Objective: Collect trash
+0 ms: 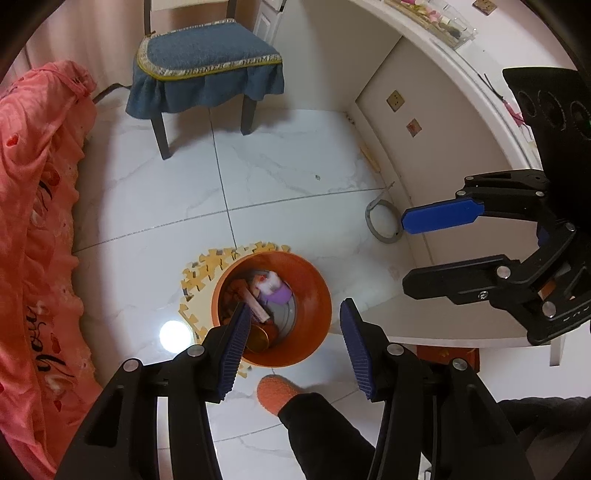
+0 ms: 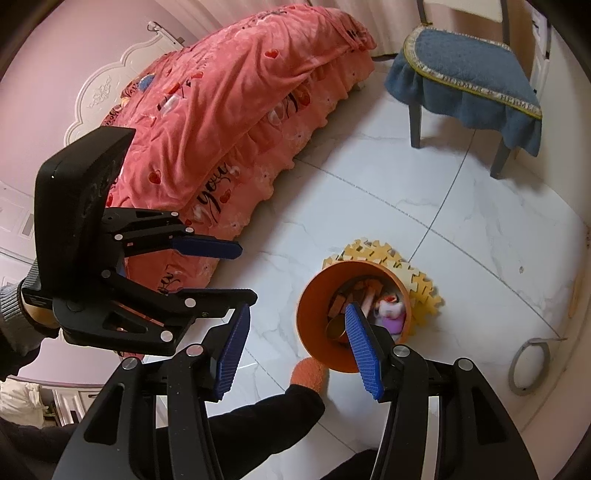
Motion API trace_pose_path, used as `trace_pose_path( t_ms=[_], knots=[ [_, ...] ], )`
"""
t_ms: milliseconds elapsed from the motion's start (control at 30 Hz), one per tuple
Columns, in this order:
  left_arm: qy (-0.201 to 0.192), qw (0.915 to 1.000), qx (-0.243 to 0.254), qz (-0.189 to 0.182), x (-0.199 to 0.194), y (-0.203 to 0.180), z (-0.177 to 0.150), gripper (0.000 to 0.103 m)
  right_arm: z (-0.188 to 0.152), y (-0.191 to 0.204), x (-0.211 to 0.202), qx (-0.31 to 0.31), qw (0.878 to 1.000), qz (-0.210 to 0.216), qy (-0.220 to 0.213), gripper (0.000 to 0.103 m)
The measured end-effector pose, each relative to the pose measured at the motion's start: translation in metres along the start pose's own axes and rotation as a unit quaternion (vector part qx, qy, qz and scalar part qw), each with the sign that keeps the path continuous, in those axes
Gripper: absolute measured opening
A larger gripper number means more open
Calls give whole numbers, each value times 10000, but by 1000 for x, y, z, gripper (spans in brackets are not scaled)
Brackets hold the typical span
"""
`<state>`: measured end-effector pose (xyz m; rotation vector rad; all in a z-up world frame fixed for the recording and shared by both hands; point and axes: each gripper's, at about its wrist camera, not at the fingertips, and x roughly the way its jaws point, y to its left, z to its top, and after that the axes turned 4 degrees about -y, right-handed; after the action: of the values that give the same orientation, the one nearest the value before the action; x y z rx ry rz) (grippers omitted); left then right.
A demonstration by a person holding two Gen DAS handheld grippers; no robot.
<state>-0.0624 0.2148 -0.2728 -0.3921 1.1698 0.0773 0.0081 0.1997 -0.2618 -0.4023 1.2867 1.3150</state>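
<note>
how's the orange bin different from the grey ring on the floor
The orange bin is a tall, bright, walled tub; the grey ring is a flat, thin, dull hoop. The orange bin holds trash, including a purple piece and a gold lid; the grey ring encloses only bare tile. The orange bin stands on a yellow foam mat; the grey ring lies straight on the tile by the white cabinet. Both are round and on the floor.

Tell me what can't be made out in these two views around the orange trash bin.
- Orange trash bin: left wrist view, a blue pad of the left gripper covers part of the contents; the right wrist view has the same problem.
- Items on the white tabletop: too small, cut by the edge.
- Yellow foam mat: mostly hidden under the bin.
- Grey ring: too small to identify.
</note>
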Motion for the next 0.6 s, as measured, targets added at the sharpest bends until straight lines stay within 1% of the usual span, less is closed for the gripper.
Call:
trace_pose_path(
  t_ms=[100, 267, 467, 500, 533, 567, 600],
  knots=[
    [-142, 9999, 50, 36, -15, -10, 5, 52, 1, 4, -21, -20, 9999, -6, -154, 54],
    [-463, 9987, 156, 143, -50, -34, 14, 52, 2, 13, -70, -109, 9986, -75, -504, 55],
    [-991, 9941, 342, 292, -98, -78, 29, 52, -8, 18, -147, -168, 9941, -262, -1038, 56],
    [-1106, 9926, 395, 307, -107, -88, 31, 53, -13, 18, -167, -146, 9922, -325, -1196, 56],
    [-1207, 9911, 451, 328, -114, -98, 33, 60, -16, 19, -181, -140, 9907, -385, -1297, 57],
    [-1343, 9888, 531, 367, -123, -109, 35, 65, -21, 19, -198, -146, 9884, -476, -1432, 59],
    [-1459, 9867, 600, 393, -130, -120, 36, 65, -26, 20, -214, -153, 9861, -547, -1562, 59]
  ],
)
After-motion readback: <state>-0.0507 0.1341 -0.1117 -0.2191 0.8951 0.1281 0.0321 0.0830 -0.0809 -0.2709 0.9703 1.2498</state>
